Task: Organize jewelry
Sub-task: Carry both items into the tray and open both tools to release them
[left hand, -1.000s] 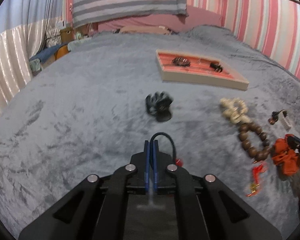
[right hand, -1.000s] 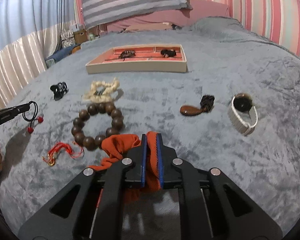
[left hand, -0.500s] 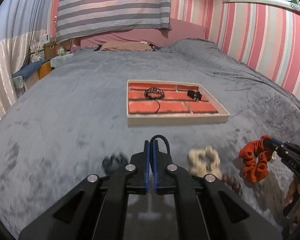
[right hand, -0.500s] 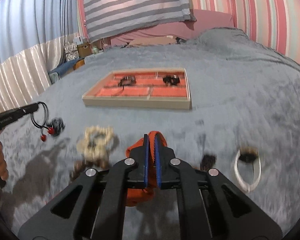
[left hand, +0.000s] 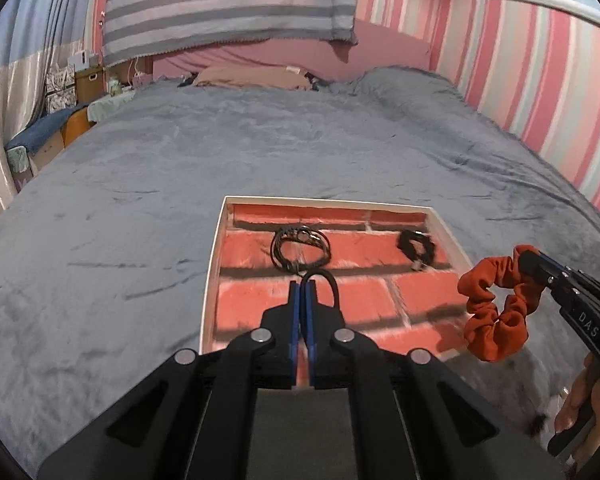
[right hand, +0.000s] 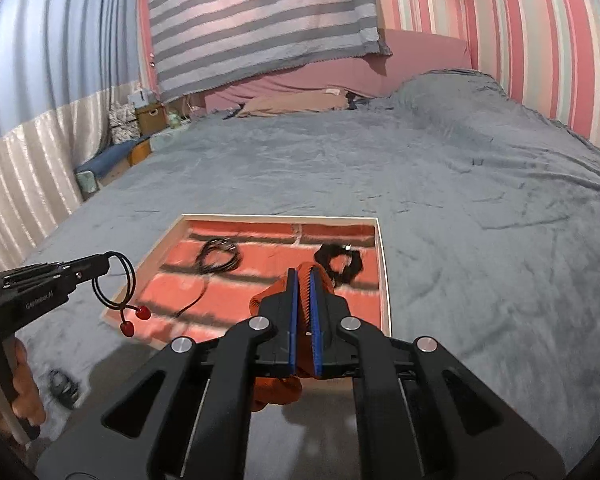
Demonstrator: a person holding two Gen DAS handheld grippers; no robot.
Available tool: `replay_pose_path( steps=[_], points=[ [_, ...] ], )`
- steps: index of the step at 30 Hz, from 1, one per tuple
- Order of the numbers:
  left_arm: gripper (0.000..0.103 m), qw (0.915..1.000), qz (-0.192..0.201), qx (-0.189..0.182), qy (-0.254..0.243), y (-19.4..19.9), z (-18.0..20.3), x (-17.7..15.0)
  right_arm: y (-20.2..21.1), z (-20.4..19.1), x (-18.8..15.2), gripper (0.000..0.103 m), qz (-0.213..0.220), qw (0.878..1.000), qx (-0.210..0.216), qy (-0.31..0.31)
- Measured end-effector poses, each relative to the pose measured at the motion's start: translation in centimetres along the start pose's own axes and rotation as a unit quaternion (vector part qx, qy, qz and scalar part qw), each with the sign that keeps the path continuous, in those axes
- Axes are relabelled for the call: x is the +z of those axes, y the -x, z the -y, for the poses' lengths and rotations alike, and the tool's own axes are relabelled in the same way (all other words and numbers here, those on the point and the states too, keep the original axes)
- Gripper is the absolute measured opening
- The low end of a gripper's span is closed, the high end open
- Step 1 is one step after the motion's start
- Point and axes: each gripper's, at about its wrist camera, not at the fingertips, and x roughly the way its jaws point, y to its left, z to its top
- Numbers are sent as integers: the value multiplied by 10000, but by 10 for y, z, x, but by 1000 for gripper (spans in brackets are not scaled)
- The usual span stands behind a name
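Note:
My left gripper (left hand: 302,285) is shut on a thin black hair tie (left hand: 325,280) with two red beads (right hand: 135,319), held over the near left part of the brick-patterned tray (left hand: 211,280). In the right wrist view the tie (right hand: 114,283) dangles from the left gripper (right hand: 107,263) above the tray's (right hand: 383,280) left edge. My right gripper (right hand: 304,280) is shut on an orange scrunchie (right hand: 275,393), which hangs at the tray's right side in the left wrist view as a ruffled orange scrunchie (left hand: 494,312). Inside the tray lie a coiled black cord (left hand: 300,246) and a black hair clip (left hand: 416,246).
The tray rests on a grey plush bedspread (left hand: 100,240). A dark item (right hand: 62,388) lies on the bed near the left hand (right hand: 24,392). A pillow (left hand: 252,76) and pink headboard are at the far end; striped walls on the right.
Both grippers have travelled forward from the loose jewelry to the tray, carrying the hair tie and the scrunchie. The beads, bracelets and watch have dropped out of view.

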Motion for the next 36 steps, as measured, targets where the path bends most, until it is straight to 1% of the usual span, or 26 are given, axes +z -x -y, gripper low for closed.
replay_pose_path(
  steps=[3,5,9,10,13,15,18,22,24,26,27,29,30,32,33,34,35,36],
  points=[
    [3,9995,-265,65,132,-39,-6,8,-42,8,5,7,-222,9996,-144,55],
    [3,9986,-468,27,240,-63,-11,10,-67,14,5,7,-412,9988,-270,70],
    [3,9962,-806,185,275,-97,-18,13,-97,25,0,7,-725,9961,-499,52],
    [3,9954,-870,282,287,-104,-21,14,-102,28,-2,7,-787,9955,-521,24],
    [3,9929,-1039,508,270,-117,-28,13,-116,32,-5,7,-1026,9927,-636,1],
    [3,9913,-1121,631,267,-122,-34,12,-125,30,-6,7,-1162,9906,-721,100],
    [3,9902,-1186,705,234,-128,-37,7,-136,29,-6,7,-1253,9885,-829,200],
    [4,9892,-1222,795,160,-132,-39,3,-146,26,-4,7,-1319,9873,-846,273],
    [4,9887,-1224,848,160,-136,-39,3,-149,20,-4,10,-1356,9858,-896,428],
    [4,9882,-1223,906,154,-136,-39,2,-150,17,-5,11,-1349,9855,-899,497],
    [5,9880,-1227,923,151,-136,-39,2,-150,16,-5,12,-1349,9854,-890,529],
    [5,9879,-1220,951,133,-133,-38,2,-149,15,-5,22,-1345,9854,-867,582],
    [5,9879,-1205,967,121,-131,-37,2,-148,14,-5,37,-1337,9849,-896,637],
    [6,9878,-1157,1034,102,-124,-35,3,-143,11,-4,52,-1299,9856,-839,683],
    [15,9880,-1139,1037,110,-122,-35,4,-138,11,-2,54,-1251,9864,-810,698],
    [39,9884,-1109,1029,118,-117,-34,6,-134,10,1,56,-1215,9873,-758,685],
    [53,9891,-1046,1036,97,-112,-32,7,-130,10,3,60,-1185,9883,-699,662],
    [64,9900,-927,1062,42,-105,-30,9,-123,10,7,67,-1137,9896,-619,634]
  ],
)
